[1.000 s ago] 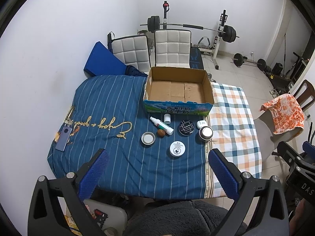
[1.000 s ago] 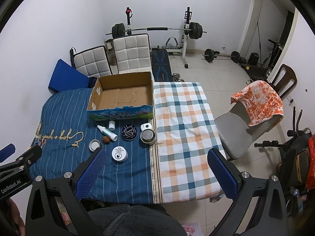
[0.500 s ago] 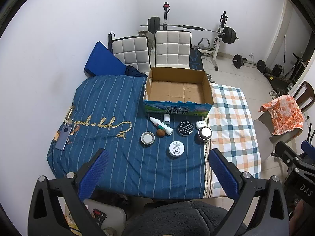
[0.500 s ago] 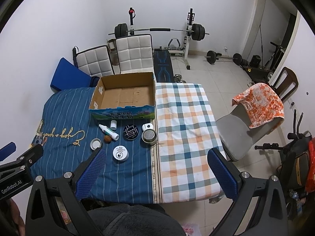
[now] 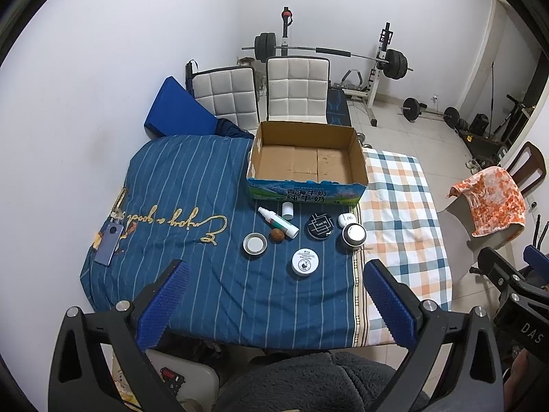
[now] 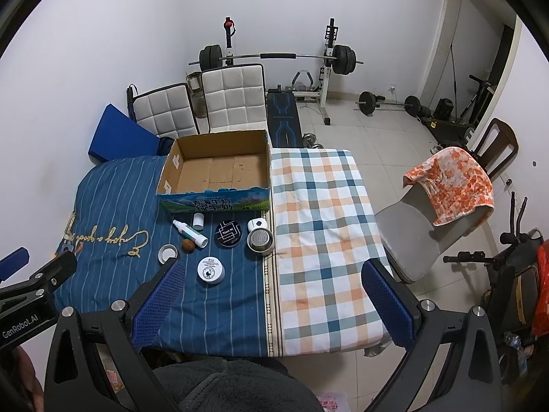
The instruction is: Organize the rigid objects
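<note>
An empty cardboard box (image 5: 307,164) (image 6: 219,171) stands at the far side of the bed. In front of it lie small items: a white spray bottle (image 5: 278,227) (image 6: 189,233), a small white bottle (image 5: 287,210), a brown ball (image 5: 277,235), a silver tin lid (image 5: 255,243), a white round jar (image 5: 305,262) (image 6: 210,270), a black round case (image 5: 320,226) (image 6: 228,233), a white earbud case (image 5: 347,219) and a steel cup (image 5: 353,235) (image 6: 260,240). My left gripper (image 5: 274,304) and right gripper (image 6: 272,304) are open and empty, above the near edge of the bed.
A phone (image 5: 108,243) lies at the left edge of the blue striped blanket (image 5: 178,185). A plaid sheet (image 6: 319,219) covers the right part of the bed. Two white chairs (image 5: 267,96), a barbell rack (image 5: 326,51) and a chair with an orange cloth (image 6: 449,178) stand around.
Both views have shifted slightly; the bed and its items sit a little higher and farther in the frames. Both grippers stay open and nothing on the bed has moved.
</note>
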### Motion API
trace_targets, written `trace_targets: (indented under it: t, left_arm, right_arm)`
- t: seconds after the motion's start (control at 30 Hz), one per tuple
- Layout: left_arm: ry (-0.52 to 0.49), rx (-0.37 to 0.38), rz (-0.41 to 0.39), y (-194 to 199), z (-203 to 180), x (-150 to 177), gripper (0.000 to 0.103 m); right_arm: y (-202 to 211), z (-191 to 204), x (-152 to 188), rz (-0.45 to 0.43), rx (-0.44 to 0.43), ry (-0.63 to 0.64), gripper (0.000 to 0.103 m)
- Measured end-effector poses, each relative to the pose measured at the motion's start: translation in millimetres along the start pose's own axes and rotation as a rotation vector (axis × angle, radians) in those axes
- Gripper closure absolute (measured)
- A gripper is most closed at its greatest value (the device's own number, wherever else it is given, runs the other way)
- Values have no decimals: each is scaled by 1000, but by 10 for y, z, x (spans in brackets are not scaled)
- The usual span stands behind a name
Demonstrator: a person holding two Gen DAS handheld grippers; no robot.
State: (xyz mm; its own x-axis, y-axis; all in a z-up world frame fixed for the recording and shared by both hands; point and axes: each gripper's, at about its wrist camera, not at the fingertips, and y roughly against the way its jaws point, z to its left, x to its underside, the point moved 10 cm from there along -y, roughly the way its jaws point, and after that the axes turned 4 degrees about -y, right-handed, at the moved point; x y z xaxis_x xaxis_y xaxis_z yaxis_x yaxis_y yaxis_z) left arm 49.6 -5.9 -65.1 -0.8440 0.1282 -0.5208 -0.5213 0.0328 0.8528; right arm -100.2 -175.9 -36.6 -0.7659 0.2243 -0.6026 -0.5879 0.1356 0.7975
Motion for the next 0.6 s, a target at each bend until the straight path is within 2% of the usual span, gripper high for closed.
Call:
trace_targets:
  t: [0.27, 0.6]
  left_arm:
    - [1, 1, -4, 7, 8, 13, 0]
    - [9, -2, 4, -40, 70, 14, 0]
  right_arm:
    - [1, 5, 21, -6, 1, 1, 0]
    - [-4, 120, -135, 6, -11, 0, 0]
